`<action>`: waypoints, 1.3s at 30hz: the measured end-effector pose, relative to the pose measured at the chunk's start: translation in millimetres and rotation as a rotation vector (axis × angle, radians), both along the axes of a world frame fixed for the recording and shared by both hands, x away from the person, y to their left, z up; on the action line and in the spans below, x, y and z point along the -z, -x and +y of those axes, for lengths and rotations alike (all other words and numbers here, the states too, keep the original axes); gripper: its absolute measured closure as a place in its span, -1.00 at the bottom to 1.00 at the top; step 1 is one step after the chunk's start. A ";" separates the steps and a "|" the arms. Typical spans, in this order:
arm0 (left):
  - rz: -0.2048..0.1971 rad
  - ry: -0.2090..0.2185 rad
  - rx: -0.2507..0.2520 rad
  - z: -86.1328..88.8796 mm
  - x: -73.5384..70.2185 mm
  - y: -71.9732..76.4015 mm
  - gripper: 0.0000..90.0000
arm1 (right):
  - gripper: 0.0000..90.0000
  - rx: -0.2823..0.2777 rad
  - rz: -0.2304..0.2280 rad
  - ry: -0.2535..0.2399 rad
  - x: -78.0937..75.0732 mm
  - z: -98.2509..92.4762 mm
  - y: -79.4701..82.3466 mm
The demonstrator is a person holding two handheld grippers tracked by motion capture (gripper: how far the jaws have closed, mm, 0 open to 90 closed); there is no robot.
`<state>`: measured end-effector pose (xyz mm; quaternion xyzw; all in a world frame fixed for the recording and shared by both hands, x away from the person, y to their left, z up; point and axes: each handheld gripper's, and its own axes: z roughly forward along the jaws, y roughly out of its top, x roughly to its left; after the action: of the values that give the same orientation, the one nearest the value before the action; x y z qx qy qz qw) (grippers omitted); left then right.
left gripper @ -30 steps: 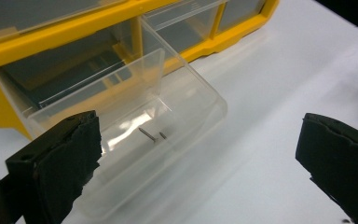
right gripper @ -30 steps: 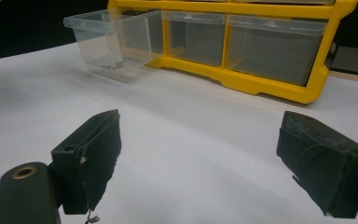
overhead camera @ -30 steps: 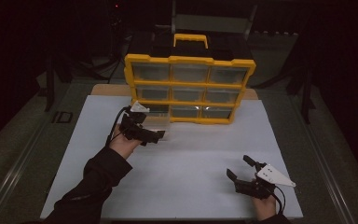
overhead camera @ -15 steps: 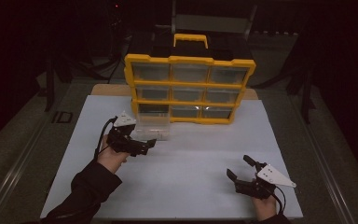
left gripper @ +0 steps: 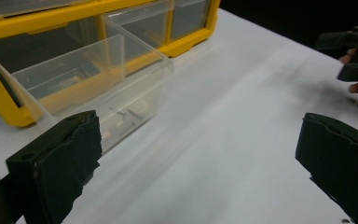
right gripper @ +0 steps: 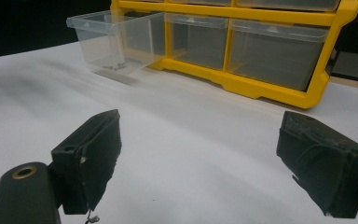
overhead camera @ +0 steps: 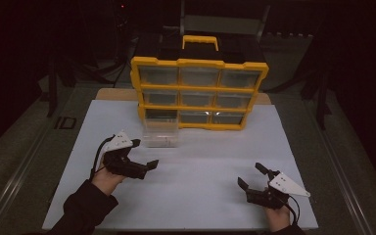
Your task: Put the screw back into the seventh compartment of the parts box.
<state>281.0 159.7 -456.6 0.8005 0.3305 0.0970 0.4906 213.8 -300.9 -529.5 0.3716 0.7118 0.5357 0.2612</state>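
Clear drawer pulled out of the yellow cabinet's bottom-left slot

Drawer (overhead camera: 161, 133) lies on the bench (overhead camera: 200, 166), long axis 12-to-6, front toward 6; cabinet (overhead camera: 199, 93) at 12; left tool (overhead camera: 144, 155) spread, empty, near it at 7; right tool (overhead camera: 251, 176) spread, well apart at 4.

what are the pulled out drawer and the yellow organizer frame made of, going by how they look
The pulled-out drawer looks like clear, glossy hard plastic: the yellow frame and small bits lying inside show through its walls. The organizer frame seems to be opaque yellow moulded plastic with a smooth, slightly shiny finish and rounded edges, though paint over another material cannot be ruled out.
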 end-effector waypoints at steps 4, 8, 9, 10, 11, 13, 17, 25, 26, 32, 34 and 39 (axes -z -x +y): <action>-0.016 -0.013 0.015 3.3 4.0 7.6 -1.00 | -0.69 0.001 0.000 0.001 0.1 0.1 0.1; -0.015 0.005 0.031 7.7 8.9 13.8 -1.00 | -0.69 0.000 0.001 0.001 0.1 0.3 0.3; -0.016 0.017 0.038 8.8 10.1 15.4 -1.00 | -0.69 -0.001 0.001 0.001 0.1 0.5 0.4; -0.016 0.020 0.043 9.7 11.5 16.8 -1.00 | -0.69 -0.002 0.000 0.001 0.0 0.5 0.5; -0.021 0.021 0.049 10.4 12.9 18.3 -1.00 | -0.69 -0.001 0.000 0.002 -0.1 0.4 0.5; -0.026 0.025 0.056 11.8 15.8 20.7 -1.00 | -0.69 0.000 0.000 0.000 -0.1 0.2 0.5; -0.051 0.008 0.060 14.4 21.3 25.3 -1.00 | -0.69 0.000 0.001 0.003 -0.1 0.5 0.7; -0.037 0.045 0.095 21.5 38.1 35.2 -1.00 | -0.69 -0.006 -0.001 -0.002 -0.2 0.5 1.0; -0.040 0.045 0.104 22.0 40.3 36.7 -1.00 | -0.69 -0.006 0.000 -0.002 -0.2 0.7 1.0; -0.048 0.081 0.122 24.6 51.0 44.1 -1.00 | -0.69 -0.007 0.000 0.000 -0.1 0.8 1.0; -0.040 0.096 0.127 25.9 55.0 45.8 -1.00 | -0.69 -0.007 0.001 0.001 0.0 0.9 1.0; -0.044 0.101 0.139 27.8 59.9 48.5 -1.00 | -0.69 -0.007 0.000 0.001 -0.2 0.9 1.1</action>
<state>232.6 187.6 -516.5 0.7932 0.2678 0.0634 0.5432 212.6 -300.0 -529.3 0.3689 0.7135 0.5363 0.2593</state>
